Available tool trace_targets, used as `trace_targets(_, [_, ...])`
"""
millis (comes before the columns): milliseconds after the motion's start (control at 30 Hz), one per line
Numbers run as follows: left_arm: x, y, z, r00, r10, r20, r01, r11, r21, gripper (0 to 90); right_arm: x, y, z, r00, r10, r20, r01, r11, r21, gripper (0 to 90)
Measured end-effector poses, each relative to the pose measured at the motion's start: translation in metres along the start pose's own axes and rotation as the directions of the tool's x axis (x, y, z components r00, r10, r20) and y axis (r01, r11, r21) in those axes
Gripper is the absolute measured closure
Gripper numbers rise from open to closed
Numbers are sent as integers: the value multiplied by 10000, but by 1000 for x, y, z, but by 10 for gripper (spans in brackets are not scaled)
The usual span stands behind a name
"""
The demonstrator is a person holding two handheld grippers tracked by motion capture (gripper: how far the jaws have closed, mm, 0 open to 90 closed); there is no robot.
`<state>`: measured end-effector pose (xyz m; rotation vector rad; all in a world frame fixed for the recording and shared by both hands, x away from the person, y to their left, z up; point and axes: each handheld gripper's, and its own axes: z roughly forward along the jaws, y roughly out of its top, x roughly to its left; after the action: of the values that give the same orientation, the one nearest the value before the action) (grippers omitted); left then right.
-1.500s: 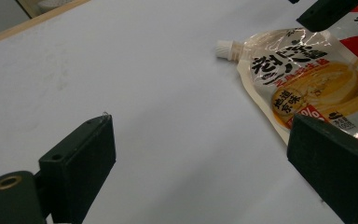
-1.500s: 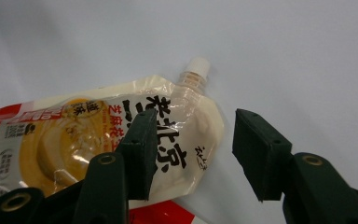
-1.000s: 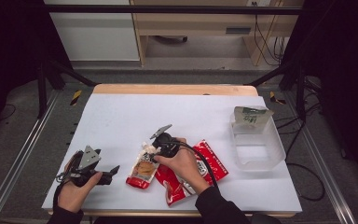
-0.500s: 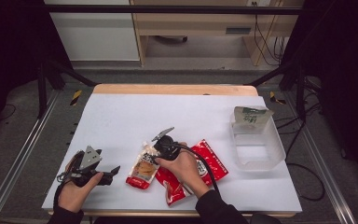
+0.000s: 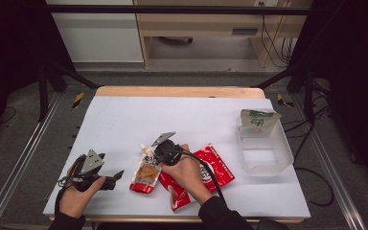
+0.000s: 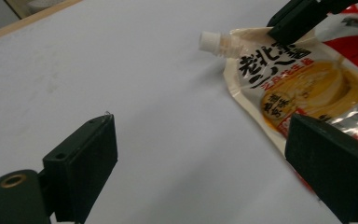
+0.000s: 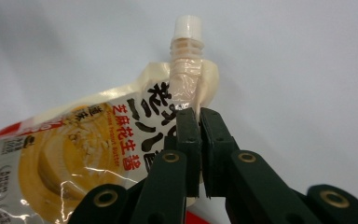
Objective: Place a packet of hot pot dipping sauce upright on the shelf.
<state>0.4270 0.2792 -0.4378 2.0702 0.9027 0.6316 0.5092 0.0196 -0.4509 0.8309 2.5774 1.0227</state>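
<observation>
A cream and orange spout pouch (image 5: pixel 146 173) with a white cap (image 7: pixel 188 23) lies flat near the table's front. My right gripper (image 7: pixel 199 114) has just been closing. Its jaws now pinch the pouch's (image 7: pixel 98 149) top edge just below the spout. In the high view the right gripper (image 5: pixel 150 155) reaches in from the pouch's right, with the hand resting behind it. My left gripper (image 5: pixel 116 178) rests on the table to the pouch's left, open, with nothing between its jaws. The left gripper (image 6: pixel 200 135) faces the pouch (image 6: pixel 298 88), a short way off.
Two red packets (image 5: pixel 218 167) (image 5: pixel 177 194) lie under and beside the right hand. A clear plastic tub (image 5: pixel 263 148) stands at the right with a green and white packet (image 5: pixel 258 120) leaning in its far end. White table (image 5: pixel 182 120) stretches behind.
The right hand has barely shifted at the pouch's spout end. The left hand and its gripper have stayed where they were.
</observation>
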Motion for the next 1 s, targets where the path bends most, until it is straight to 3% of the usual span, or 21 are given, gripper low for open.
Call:
trace_targets(233, [0, 8, -10, 9999, -116, 112, 122, 9982, -586, 112, 7, 16, -17, 9979, -653, -9, 651, 9955, -685, 885])
trace_targets(467, [0, 10, -12, 9998, -117, 135, 125, 9979, -640, 149, 13, 29, -31, 9941, -1084, 10, 1079, 9882, -1083, 887])
trace_targets(800, [-1, 16, -17, 9997, 98, 225, -79, 9966, -815, 169, 11, 37, -51, 9918, -1278, 11, 1263, 9788, -1610, 888])
trace_targets(900, [0, 24, -25, 9993, 172, 341, -135, 9945, -1043, 172, 13, 37, -60, 9902, -1391, -151, 1334, 9711, -1981, 889])
trace_targets(1000, [0, 28, -29, 9989, 178, 427, -135, 9951, -980, 169, 16, 37, -64, 9885, -1500, -213, 1418, 9654, -2187, 889])
